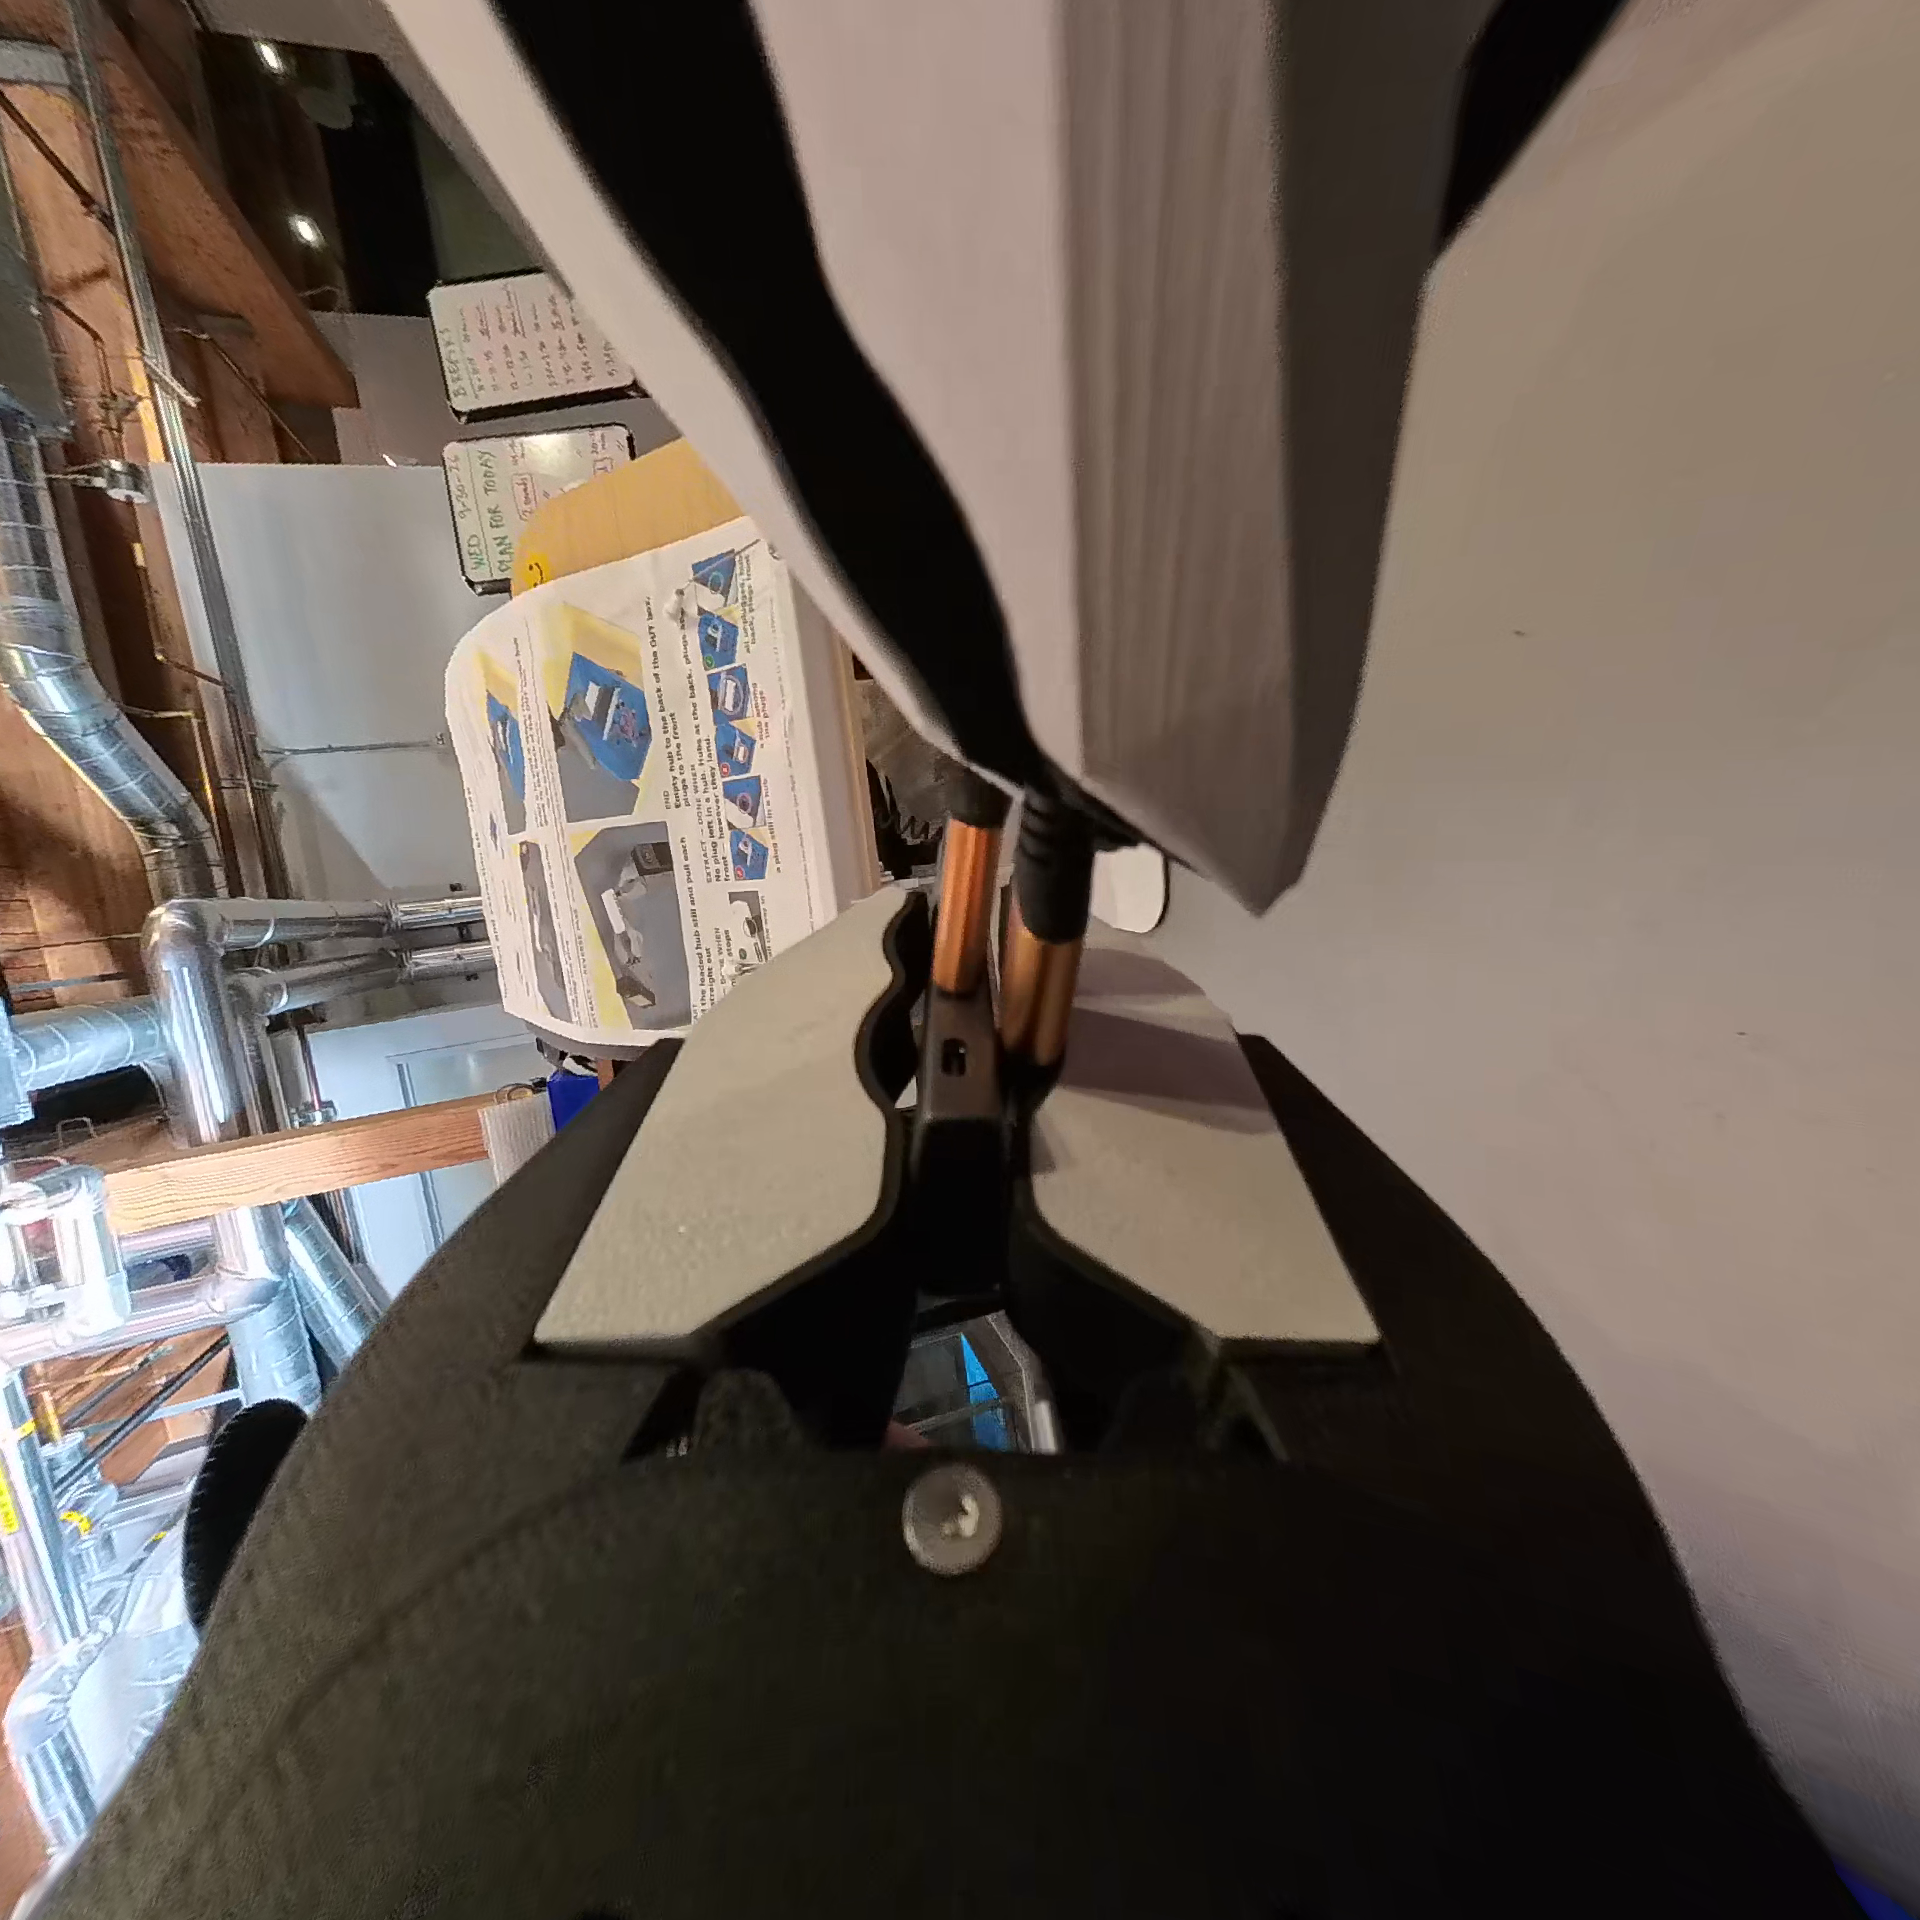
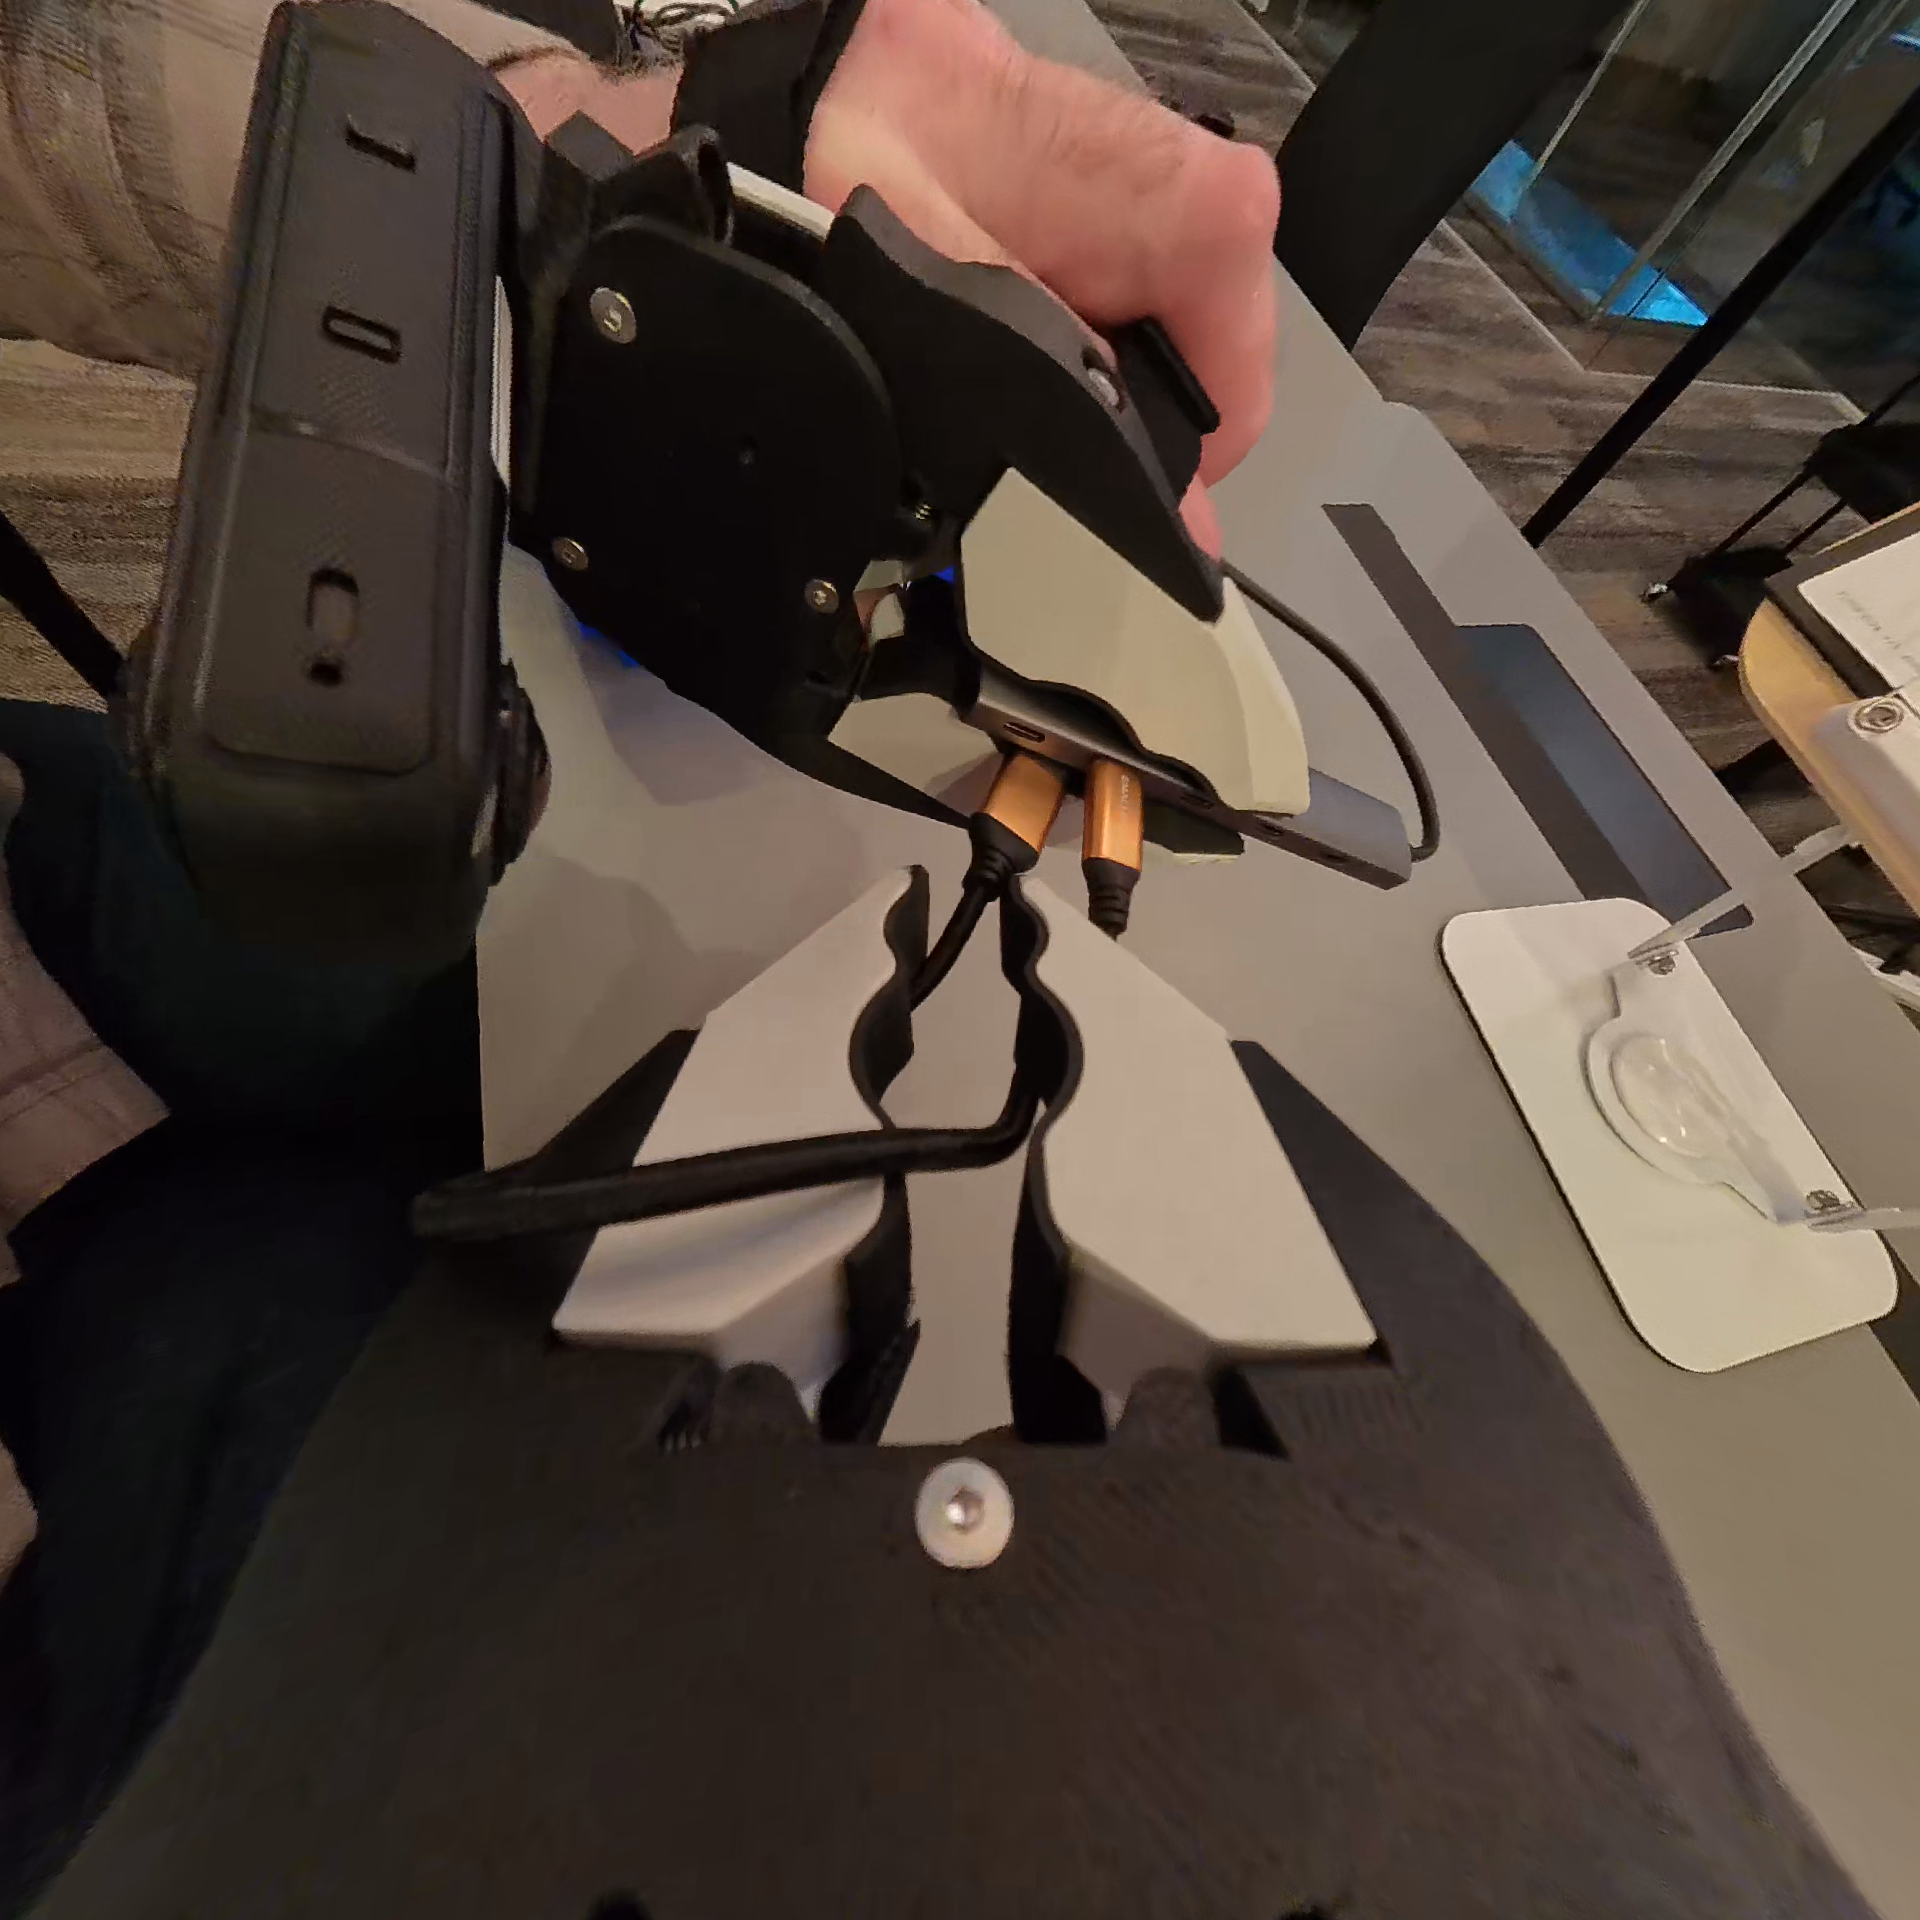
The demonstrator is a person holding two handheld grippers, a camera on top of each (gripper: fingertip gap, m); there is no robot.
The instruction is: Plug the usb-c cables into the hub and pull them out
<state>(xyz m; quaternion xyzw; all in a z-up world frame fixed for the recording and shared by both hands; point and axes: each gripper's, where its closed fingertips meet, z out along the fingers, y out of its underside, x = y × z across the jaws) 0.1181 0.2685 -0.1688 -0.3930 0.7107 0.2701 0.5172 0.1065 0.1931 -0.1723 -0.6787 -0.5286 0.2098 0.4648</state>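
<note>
My left gripper [image 1: 997, 997] is shut on the thin grey hub [image 1: 951, 1060]; the right wrist view shows it [image 2: 1247, 790] holding the hub [image 2: 1351, 831] above the table. Two copper-sleeved USB-C plugs sit side by side in the hub's edge: one [image 2: 1023, 800] on the left, one [image 2: 1112, 821] beside it; both also show in the left wrist view [image 1: 961, 904] [image 1: 1039, 987]. My right gripper [image 2: 966, 894] is just below the plugs, jaws a small way apart, with the left plug's black cable [image 2: 727, 1174] running between the fingers and off to the left. It is blurred and close in the left wrist view [image 1: 1039, 821].
A person's hand [image 2: 1039, 177] holds the left gripper. A white mat with a clear plastic stand [image 2: 1662, 1132] lies on the grey table [image 2: 1351, 1558] to the right. The hub's own black lead [image 2: 1382, 707] loops behind it. A printed instruction sheet [image 1: 644, 810] stands beyond. Across from one pair of fingers to the other is roughly 7 centimetres.
</note>
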